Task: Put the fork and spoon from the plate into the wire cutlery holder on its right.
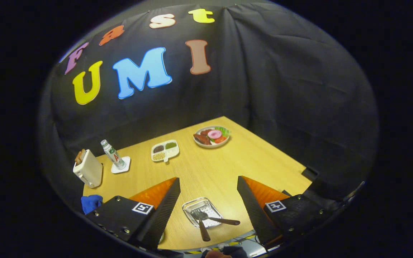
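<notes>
A small square clear plate (202, 211) sits on the wooden table, far below and between my fingers. The fork and spoon lie on it with their heads together. One dark handle (225, 220) points to the right over the rim. The other handle (204, 232) points toward the table's near edge. From this height I cannot tell which is the fork and which the spoon. My gripper (208, 180) hangs high above the table, open wide, with nothing between its fingers. The right finger (253, 208) covers the table just right of the plate.
Beyond the fingers stand a round plate of food (212, 136), a divided dish of grains (165, 151), a bottle (112, 154) on a white coaster and a cream toaster (88, 169). A blue cloth (91, 203) lies at the table's left corner. Black cloth walls close the far sides.
</notes>
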